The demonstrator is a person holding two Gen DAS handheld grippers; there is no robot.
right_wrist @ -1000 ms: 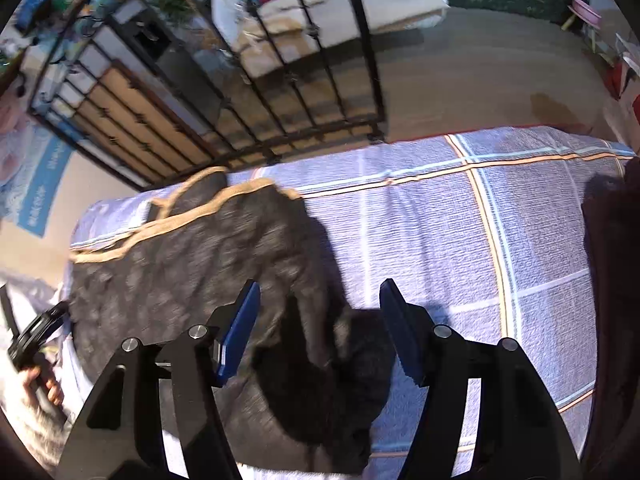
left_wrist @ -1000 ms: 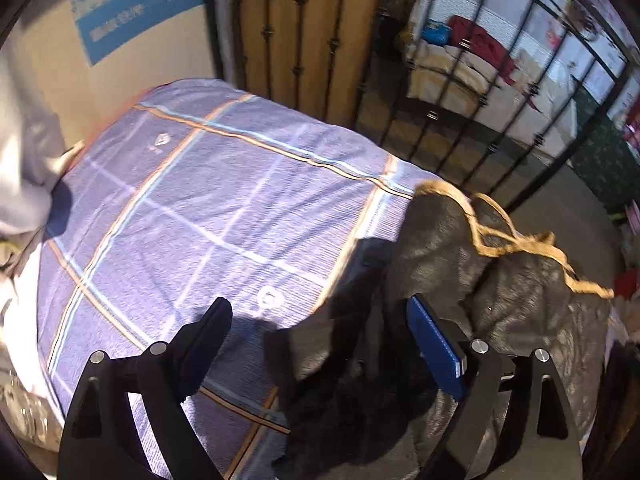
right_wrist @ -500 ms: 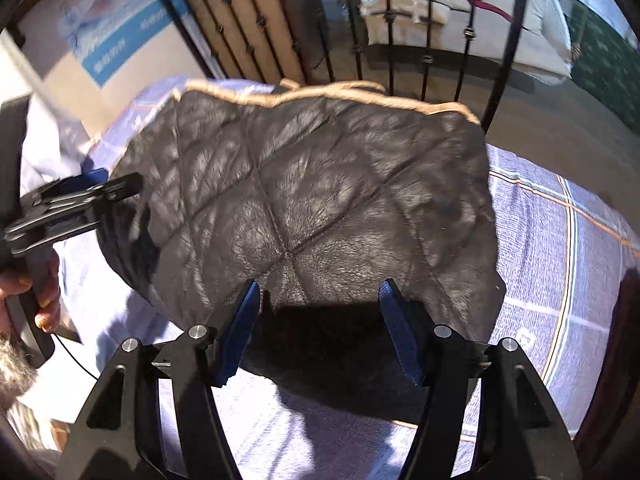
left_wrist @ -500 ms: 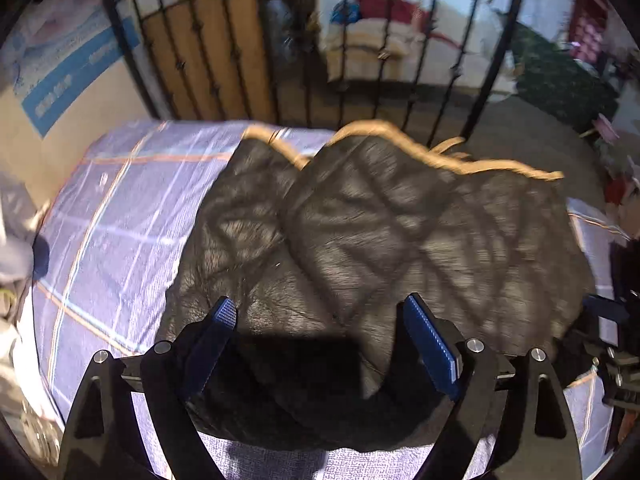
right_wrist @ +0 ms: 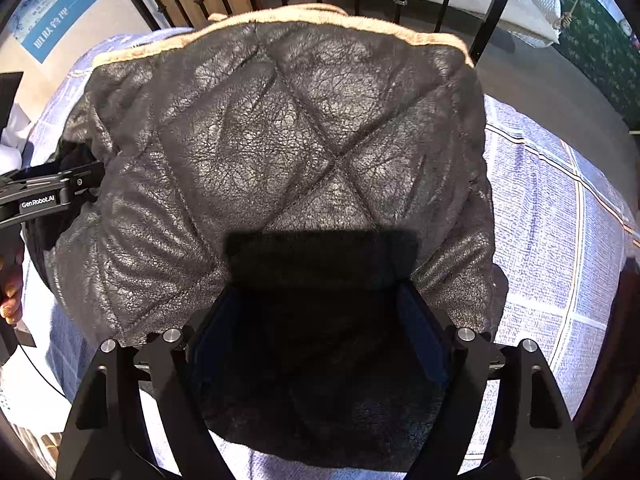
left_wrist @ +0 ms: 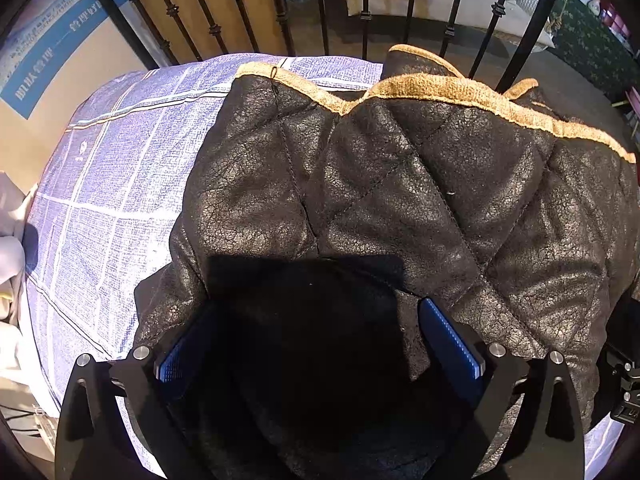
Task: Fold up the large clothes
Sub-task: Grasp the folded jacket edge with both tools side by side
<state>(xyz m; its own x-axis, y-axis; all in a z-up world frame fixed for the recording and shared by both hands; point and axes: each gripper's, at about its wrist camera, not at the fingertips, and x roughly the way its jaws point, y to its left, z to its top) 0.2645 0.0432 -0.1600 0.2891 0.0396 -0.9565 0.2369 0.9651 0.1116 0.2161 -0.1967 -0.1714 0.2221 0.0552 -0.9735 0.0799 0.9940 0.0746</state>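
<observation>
A: The black quilted jacket [right_wrist: 280, 152] lies spread on the bed [left_wrist: 112, 200], tan trim toward the iron railing [left_wrist: 364, 12].
B: Left tool [left_wrist: 316, 340] spread wide above the jacket's near edge, just opened further, gripping nothing.
A: Right tool [right_wrist: 320, 328] likewise, jaws just widened, jacket beneath, pads clear.

Left gripper [left_wrist: 318, 336]: points steeply down, jaws spread wide, just been opening.
Right gripper [right_wrist: 318, 320]: points steeply down, jaws apart, just been opening.
Hand [right_wrist: 10, 288]: fingers at the left edge.
</observation>
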